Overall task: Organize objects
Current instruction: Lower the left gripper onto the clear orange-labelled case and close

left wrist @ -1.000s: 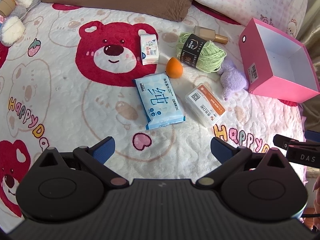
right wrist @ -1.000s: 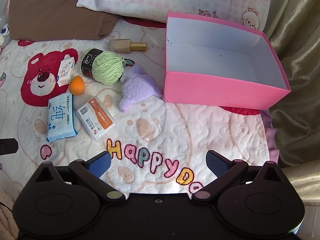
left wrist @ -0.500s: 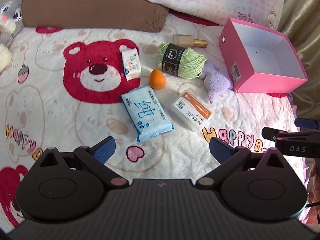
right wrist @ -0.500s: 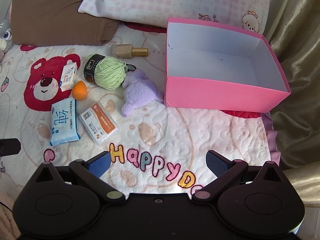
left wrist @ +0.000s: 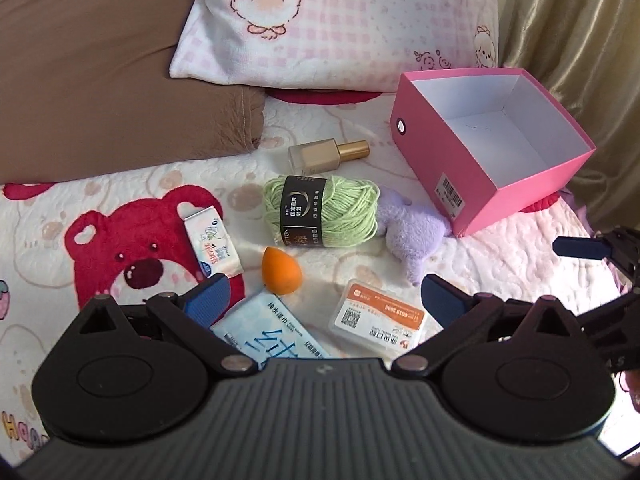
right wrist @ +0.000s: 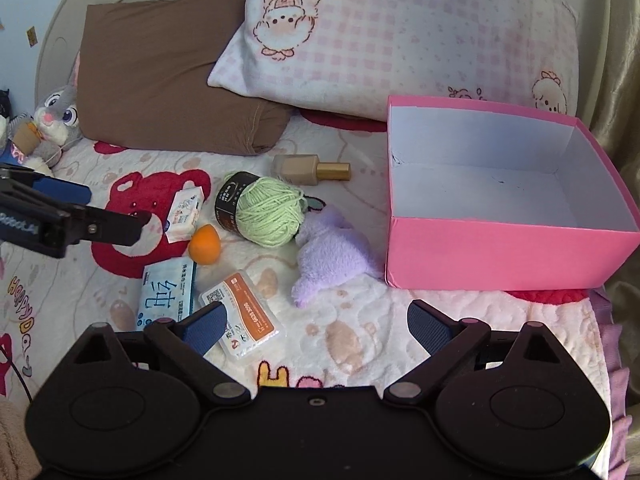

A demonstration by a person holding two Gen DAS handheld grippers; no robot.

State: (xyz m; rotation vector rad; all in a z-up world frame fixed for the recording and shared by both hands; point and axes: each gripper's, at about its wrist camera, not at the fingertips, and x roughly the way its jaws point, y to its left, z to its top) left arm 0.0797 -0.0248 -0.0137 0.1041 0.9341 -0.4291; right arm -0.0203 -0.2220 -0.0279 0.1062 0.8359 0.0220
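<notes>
Clearly nothing is packed yet: the open pink cardboard box [right wrist: 496, 256] with the white inside stands bare at 3 o'clock of the pile, near it, so I read it as the place where everything should go. My right gripper [right wrist: 316, 326] hangs above the blanket with its jaws wide apart, just closing a touch, nothing between them; the orange-and-white plastic card case [right wrist: 244, 322] lies just by its 9 o'clock finger. My left gripper [left wrist: 324, 294] is also spread and empty, hovering over the light blue wet-wipe pack [left wrist: 272, 340]. At 12 o'clock of that pack sit 1 orange egg-shaped sponge [left wrist: 280, 272], the green yarn ball [left wrist: 324, 210] with its black band, and the beige glass bottle [left wrist: 326, 155] with a gold cap. The lilac plush toy [right wrist: 332, 252] lies between yarn and box, touching the box wall, so it could snag a straight carry.
</notes>
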